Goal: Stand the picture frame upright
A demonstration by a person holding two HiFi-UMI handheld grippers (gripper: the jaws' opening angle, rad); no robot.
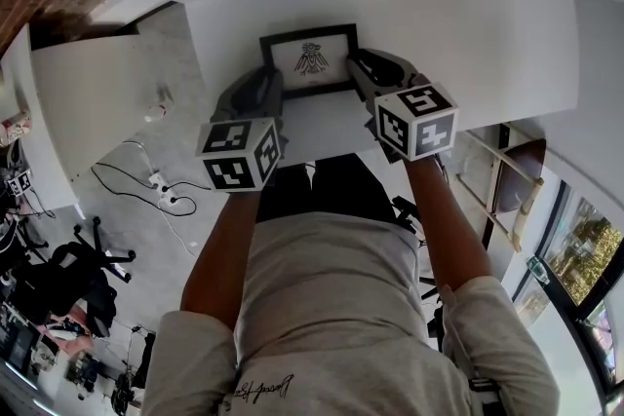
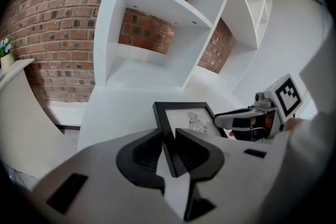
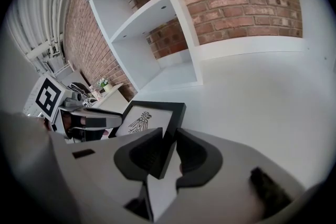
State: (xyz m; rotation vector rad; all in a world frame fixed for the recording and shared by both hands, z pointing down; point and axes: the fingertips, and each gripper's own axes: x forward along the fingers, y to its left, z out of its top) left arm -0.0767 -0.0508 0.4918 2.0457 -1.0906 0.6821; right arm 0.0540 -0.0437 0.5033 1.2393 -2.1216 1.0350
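Two grippers are clamped on the picture frame, which sits low on the white table: the left gripper pinches its left edge, the right gripper its right. The grasp looks made; the next move likely calls for raising both sides evenly

picture frame: on table | left hand-held gripper: its left | right hand-held gripper: its right
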